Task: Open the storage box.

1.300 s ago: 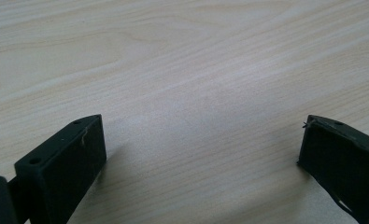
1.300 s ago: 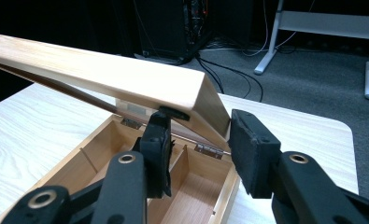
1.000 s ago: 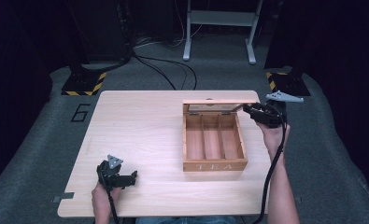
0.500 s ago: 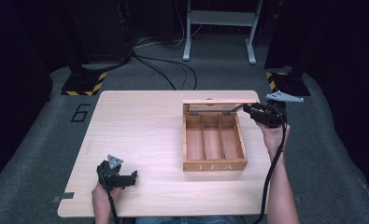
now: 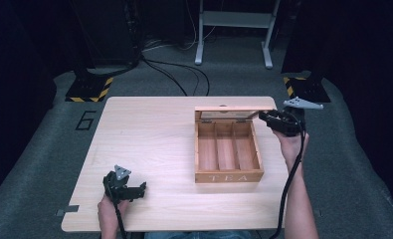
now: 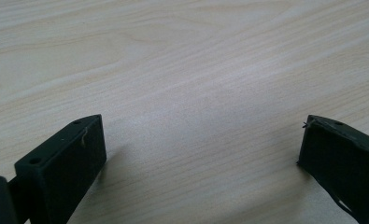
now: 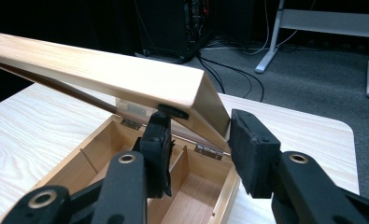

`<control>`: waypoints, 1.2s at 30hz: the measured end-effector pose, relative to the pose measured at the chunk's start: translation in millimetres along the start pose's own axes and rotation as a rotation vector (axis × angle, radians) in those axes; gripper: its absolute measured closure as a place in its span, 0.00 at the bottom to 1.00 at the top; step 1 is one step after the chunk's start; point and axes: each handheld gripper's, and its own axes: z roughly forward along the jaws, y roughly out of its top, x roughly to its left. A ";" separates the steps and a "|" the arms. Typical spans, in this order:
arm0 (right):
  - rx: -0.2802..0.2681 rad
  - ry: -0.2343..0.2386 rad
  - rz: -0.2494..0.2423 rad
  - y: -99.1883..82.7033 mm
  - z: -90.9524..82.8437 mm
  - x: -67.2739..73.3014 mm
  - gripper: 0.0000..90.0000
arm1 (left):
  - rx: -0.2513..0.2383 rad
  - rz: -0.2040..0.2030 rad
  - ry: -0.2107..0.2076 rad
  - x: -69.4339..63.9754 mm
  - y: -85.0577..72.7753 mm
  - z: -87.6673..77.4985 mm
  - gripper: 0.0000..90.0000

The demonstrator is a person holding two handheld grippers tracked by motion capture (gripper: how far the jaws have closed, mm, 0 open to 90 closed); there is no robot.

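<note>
While the high view blurred it, the right gripper (image 7: 198, 144) view showed jaws astride the box (image 5: 228, 149) lid's (image 7: 126, 74) corner, seemingly unclamped; the left gripper (image 6: 201, 154) gaped over bare worktop (image 6: 187, 70).

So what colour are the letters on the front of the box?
White. The letters "TEA" on the light wooden box show best in the high view.

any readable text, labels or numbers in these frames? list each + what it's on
"TEA" on the front wall of the wooden tea box, high view.
"6" painted dark on the grey floor mat, left of the table.
Pale sticker inside the raised lid, right gripper view: too blurred to read.
No text on the left gripper or right gripper.
</note>
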 end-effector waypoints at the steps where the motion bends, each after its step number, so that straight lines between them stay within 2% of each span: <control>1: 0.000 0.000 -0.001 -0.1 0.0 -0.1 0.66 | 0.000 0.001 0.000 0.0 0.0 0.0 0.01; 8: -0.001 0.002 0.002 -0.3 0.2 -0.1 0.66 | 0.001 0.001 0.000 0.1 0.0 -0.1 0.00; 10: 0.000 0.002 0.002 -0.3 0.4 -0.2 0.66 | -0.007 -0.010 -0.001 -0.5 -0.1 0.5 0.00; 11: 0.000 0.002 0.002 -0.3 0.4 -0.2 0.66 | 0.001 0.000 -0.001 0.2 0.0 0.0 0.00; 36: -0.001 0.003 -0.002 -0.8 0.8 -0.7 0.66 | -0.002 -0.007 -0.004 0.2 0.0 0.4 0.00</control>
